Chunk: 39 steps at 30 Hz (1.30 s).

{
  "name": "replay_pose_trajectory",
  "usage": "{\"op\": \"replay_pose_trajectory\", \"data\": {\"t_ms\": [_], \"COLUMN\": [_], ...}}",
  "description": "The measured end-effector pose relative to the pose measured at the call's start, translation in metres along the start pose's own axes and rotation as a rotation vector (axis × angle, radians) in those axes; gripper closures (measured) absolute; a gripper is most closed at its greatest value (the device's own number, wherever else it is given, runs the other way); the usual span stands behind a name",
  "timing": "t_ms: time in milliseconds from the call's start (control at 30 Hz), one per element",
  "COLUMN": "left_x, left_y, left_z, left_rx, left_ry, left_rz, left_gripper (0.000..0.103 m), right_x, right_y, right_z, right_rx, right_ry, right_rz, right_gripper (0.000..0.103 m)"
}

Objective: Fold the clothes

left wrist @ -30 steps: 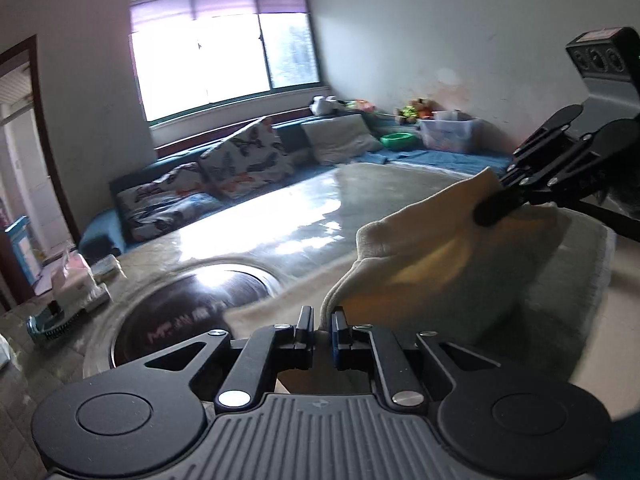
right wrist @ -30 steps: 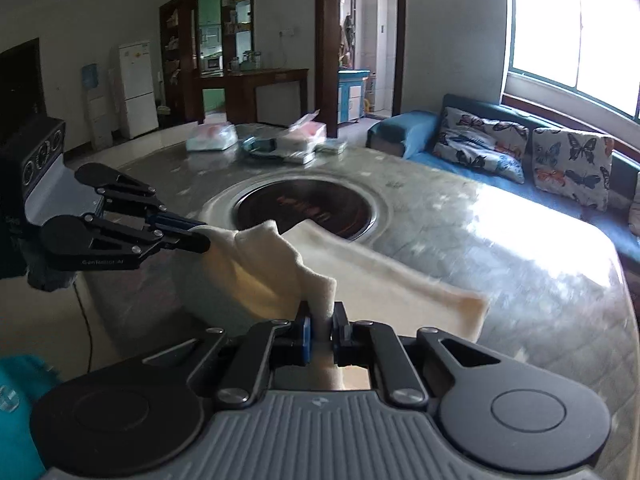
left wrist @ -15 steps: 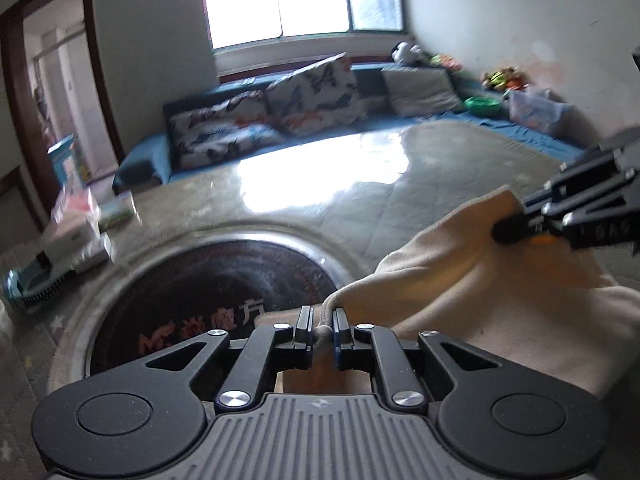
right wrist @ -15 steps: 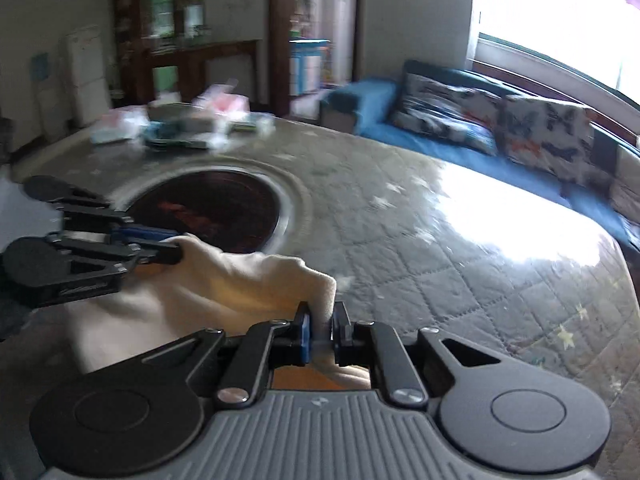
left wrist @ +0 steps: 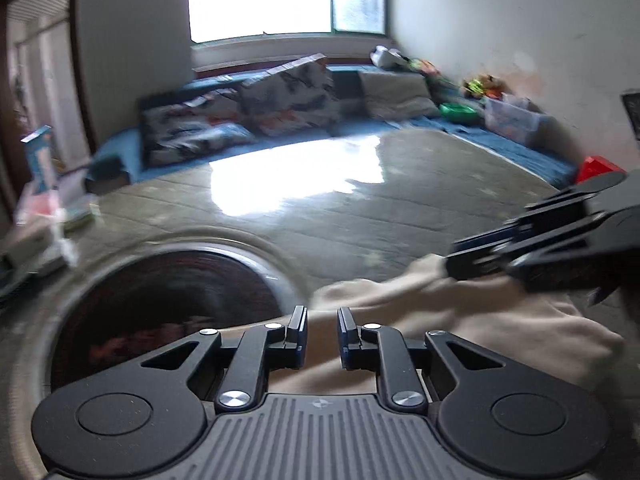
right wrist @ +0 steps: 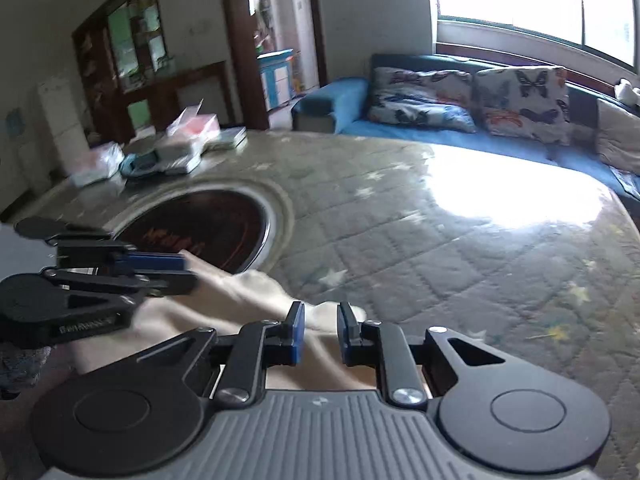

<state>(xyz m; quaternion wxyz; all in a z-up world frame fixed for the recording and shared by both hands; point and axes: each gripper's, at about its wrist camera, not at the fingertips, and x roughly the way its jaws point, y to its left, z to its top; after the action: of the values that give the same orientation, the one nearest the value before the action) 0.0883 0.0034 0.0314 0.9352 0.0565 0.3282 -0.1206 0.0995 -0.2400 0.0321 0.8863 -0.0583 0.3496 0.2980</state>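
A cream cloth [left wrist: 460, 320] lies folded on the grey quilted table, also in the right wrist view [right wrist: 248, 300]. My left gripper [left wrist: 322, 334] is open just above the cloth's near left corner, with cloth showing in the gap. My right gripper [right wrist: 320, 330] is open over the cloth's right corner. Each gripper shows in the other's view: the right one [left wrist: 460, 258] at the right, the left one [right wrist: 184, 272] at the left, jaws apart.
A round dark inset plate [left wrist: 172, 304] sits in the table [right wrist: 440, 240], partly under the cloth. Tissue packs and boxes [right wrist: 180, 148] lie at the table's far left. A blue sofa with butterfly cushions [right wrist: 480, 96] runs beyond the table.
Both grippers lowered the cloth onto the table and opened, letting go of its corners. The cloth, held up a second ago, now lies flat and folded.
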Motion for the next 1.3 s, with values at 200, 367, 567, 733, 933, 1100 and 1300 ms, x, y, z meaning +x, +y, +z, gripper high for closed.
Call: {"op": "replay_pose_trajectory", "data": {"t_ms": [200, 367, 567, 733, 933, 1100, 1300], "left_x": [0.024, 0.024, 0.006, -0.031, -0.035, -0.037, -0.048], "left_y": [-0.004, -0.005, -0.008, -0.009, -0.005, -0.006, -0.013], "left_z": [0.007, 0.005, 0.000, -0.012, -0.034, -0.042, -0.051], "left_rx": [-0.014, -0.020, -0.016, 0.020, 0.044, 0.025, 0.013], "left_ry": [0.034, 0.021, -0.021, -0.079, -0.038, -0.024, -0.014], "left_rz": [-0.001, 0.001, -0.012, -0.032, -0.029, -0.038, -0.069], "left_gripper": [0.084, 0.083, 0.081, 0.081, 0.081, 0.080, 0.080], "right_x": [0.020, 0.003, 0.004, -0.029, -0.034, -0.026, -0.039], "right_y": [0.000, 0.000, -0.002, 0.015, 0.036, 0.037, 0.038], "right_z": [-0.002, -0.004, -0.014, -0.017, -0.033, -0.052, -0.068], "right_rx": [0.030, 0.026, 0.003, -0.057, -0.109, -0.081, -0.099], "right_ry": [0.027, -0.001, 0.018, -0.057, -0.038, -0.004, -0.018], "right_rz": [-0.014, -0.031, -0.075, -0.032, 0.049, 0.039, 0.032], "right_gripper": [0.087, 0.087, 0.088, 0.088, 0.087, 0.084, 0.083]}}
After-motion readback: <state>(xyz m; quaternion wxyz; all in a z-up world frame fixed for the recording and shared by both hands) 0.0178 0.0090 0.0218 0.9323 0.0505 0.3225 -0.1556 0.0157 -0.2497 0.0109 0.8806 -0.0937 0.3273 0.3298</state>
